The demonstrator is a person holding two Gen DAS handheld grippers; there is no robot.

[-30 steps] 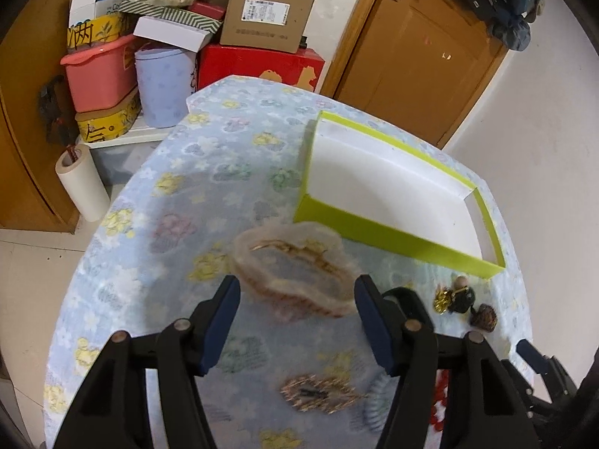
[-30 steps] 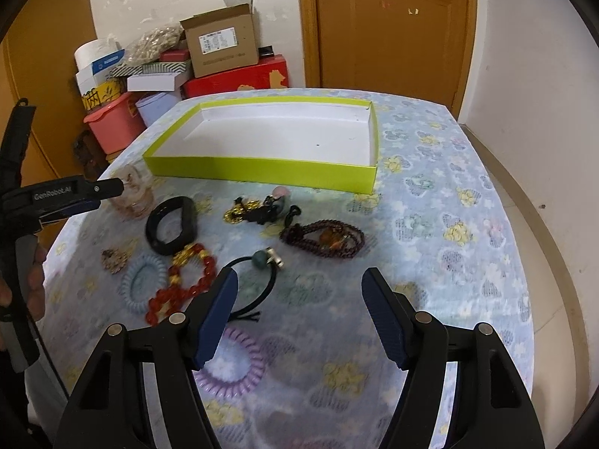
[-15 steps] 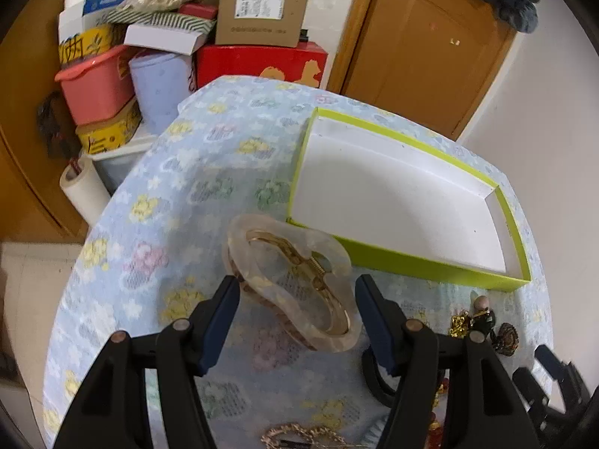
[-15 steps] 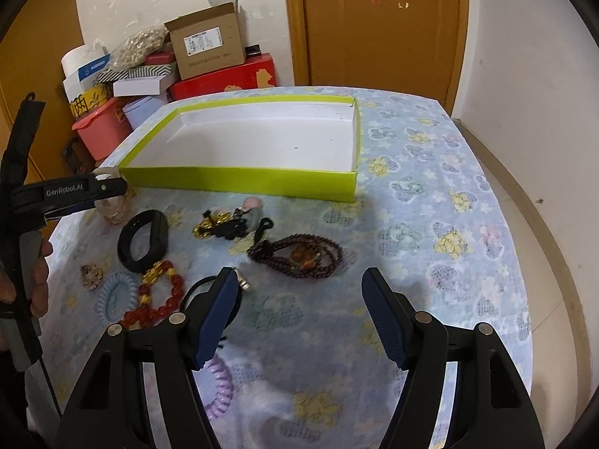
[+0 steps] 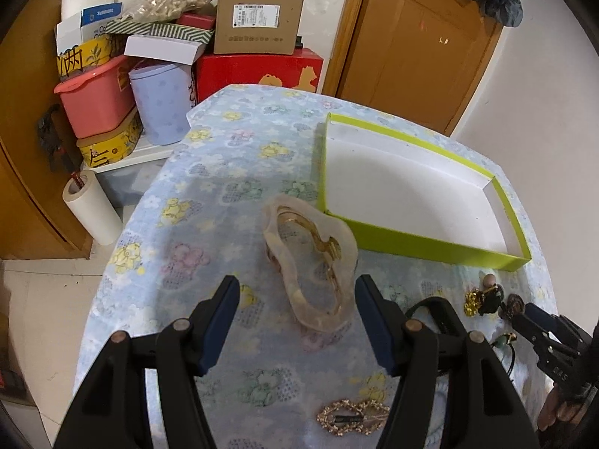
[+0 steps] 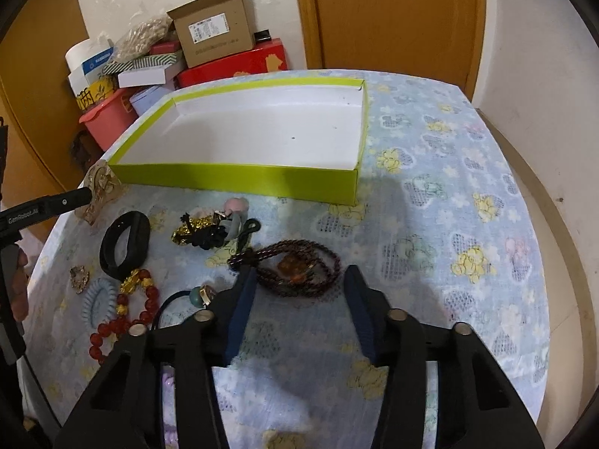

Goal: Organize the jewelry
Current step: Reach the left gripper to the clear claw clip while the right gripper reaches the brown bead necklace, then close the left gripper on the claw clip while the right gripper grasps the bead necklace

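Since the earlier frames the right claw (image 6: pixel 297 305) has come down and forward over the bead necklace (image 6: pixel 290 271), and the hair clip (image 5: pixel 310 262) now sits a little further ahead of the left claw (image 5: pixel 297 323) than before. The clip, pale and translucent with a gold spring, is tilted beside the near corner of the green tray (image 5: pixel 419 241); whether it touches the desk (image 5: pixel 232 172) one cannot tell. The left claw is wide open and holds nothing; the clip is between the lines of its fingers but apart from them. The right claw is also open, its tips on both sides of the dark necklace, not closed on it. On the desk near the necklace lie a black band (image 6: pixel 125 243), a red bead bracelet (image 6: pixel 123 312), a blue coil tie (image 6: pixel 98 301) and a gold brooch (image 5: pixel 352 419). The tray has nothing inside. Boxes (image 5: pixel 258 18) stand behind the desk.
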